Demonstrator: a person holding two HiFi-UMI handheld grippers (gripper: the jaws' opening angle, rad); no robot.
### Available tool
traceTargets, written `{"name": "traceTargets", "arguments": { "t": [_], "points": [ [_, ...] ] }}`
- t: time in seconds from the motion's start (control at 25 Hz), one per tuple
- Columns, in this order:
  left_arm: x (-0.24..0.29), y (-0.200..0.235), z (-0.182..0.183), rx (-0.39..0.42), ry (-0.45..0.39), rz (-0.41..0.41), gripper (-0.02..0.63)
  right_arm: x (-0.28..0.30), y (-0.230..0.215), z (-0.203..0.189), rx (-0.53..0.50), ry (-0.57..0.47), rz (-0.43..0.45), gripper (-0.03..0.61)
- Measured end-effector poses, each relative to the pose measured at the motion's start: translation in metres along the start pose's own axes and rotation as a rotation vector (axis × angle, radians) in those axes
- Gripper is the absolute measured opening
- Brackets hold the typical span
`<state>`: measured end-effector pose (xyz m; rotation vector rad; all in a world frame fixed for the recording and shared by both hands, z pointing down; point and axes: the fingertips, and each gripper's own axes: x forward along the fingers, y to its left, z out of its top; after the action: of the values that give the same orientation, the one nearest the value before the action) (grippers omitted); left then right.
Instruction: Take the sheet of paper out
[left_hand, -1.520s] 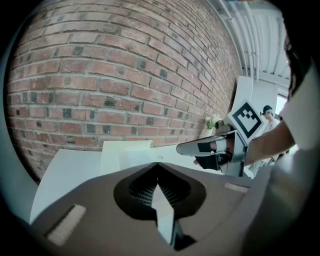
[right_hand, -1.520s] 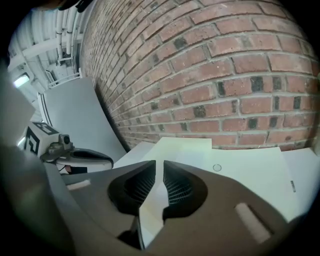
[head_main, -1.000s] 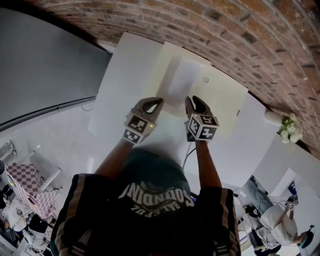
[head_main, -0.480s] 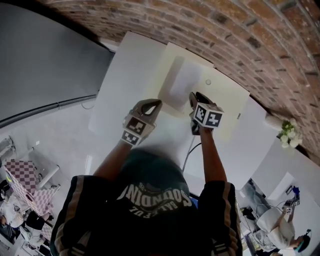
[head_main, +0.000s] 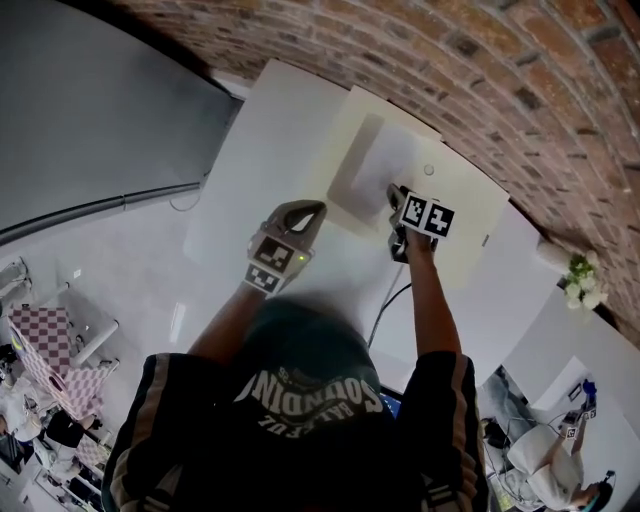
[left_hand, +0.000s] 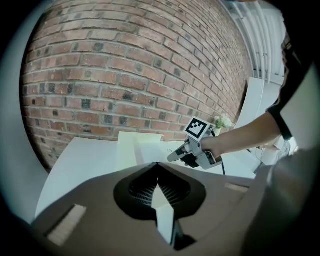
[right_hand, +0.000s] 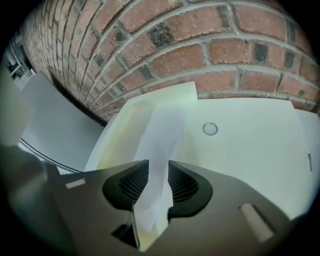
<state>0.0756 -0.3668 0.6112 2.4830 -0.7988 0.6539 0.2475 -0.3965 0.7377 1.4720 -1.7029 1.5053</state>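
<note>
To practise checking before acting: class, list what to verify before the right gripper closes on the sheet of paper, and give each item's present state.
1. Right gripper jaws apart: ok. They have just been opening and nothing is clamped.
2. Sheet of paper lined up with the gap: ok. It shows between the jaws.
3. Pads level with the sheet's edge: cannot tell.
4. Left gripper steadying the folder: not ok. It is shut, empty and short of the folder.
5. Sheet free to slide out of the folder: cannot tell.
</note>
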Motion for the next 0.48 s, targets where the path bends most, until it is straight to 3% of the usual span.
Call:
{"name": "traceTargets", "arguments": {
  "t": [0.48],
  "points": [
    [-0.012, 0.010, -0.010, -0.021, 0.007, 0.020, 0.011, 0.028, -0.009, -0.011, 0.122, 0.068, 0.010, 0.102]
  ]
}}
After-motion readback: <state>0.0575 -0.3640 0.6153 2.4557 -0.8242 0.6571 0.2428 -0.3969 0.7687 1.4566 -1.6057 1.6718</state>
